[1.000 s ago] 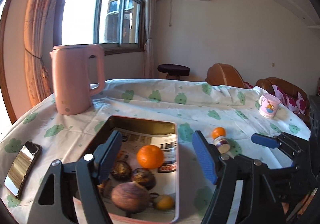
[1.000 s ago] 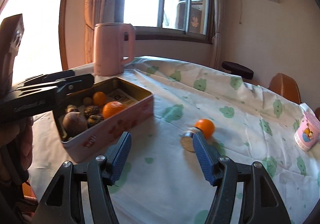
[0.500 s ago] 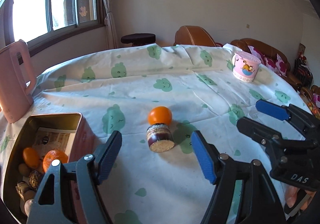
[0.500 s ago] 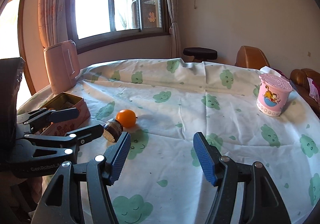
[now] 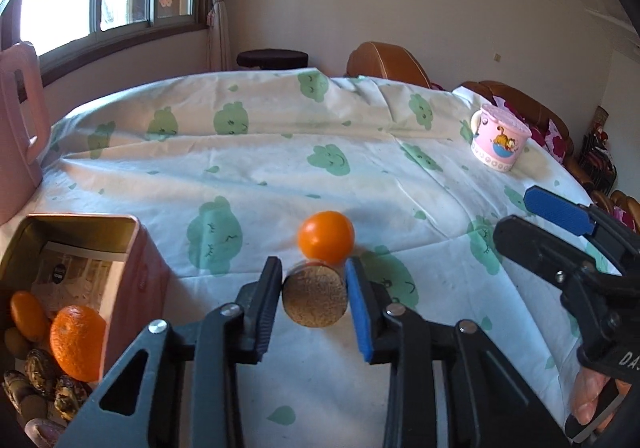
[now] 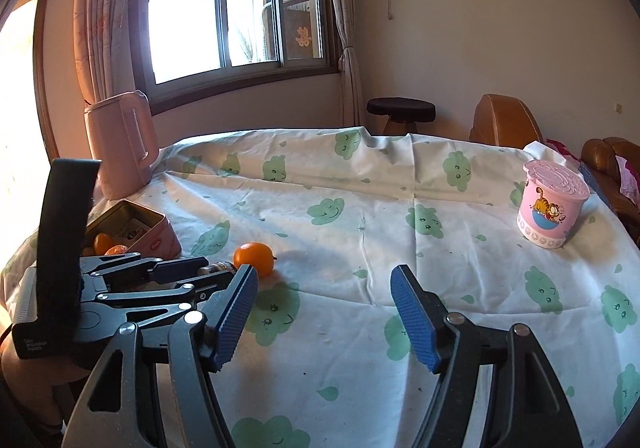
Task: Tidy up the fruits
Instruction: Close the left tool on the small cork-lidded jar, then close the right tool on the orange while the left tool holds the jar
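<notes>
A small jar with a cork stopper (image 5: 314,300) lies on its side on the cloud-print tablecloth, cork end toward me. My left gripper (image 5: 313,272) is closing on it, one pad against each side. Just beyond the jar, a small orange (image 5: 326,236) rests touching it. At the left an open pink tin (image 5: 136,268) holds an orange (image 5: 76,340), a smaller one (image 5: 28,314) and several dark fruits. My right gripper (image 6: 323,284) hovers over bare cloth, its jaws opening with nothing between them. The right wrist view shows the orange (image 6: 253,258) and the left gripper (image 6: 208,268) at the left.
A pink kettle (image 6: 120,144) stands at the far left of the table by the window. A lidded pink cartoon cup (image 6: 552,204) stands at the right. A dark stool (image 6: 402,108) and brown chairs (image 6: 504,120) are beyond the table.
My left gripper swung from over the tin to the jar, came down and closed around it. The right gripper turned right, away from the tin, and widened slightly.
</notes>
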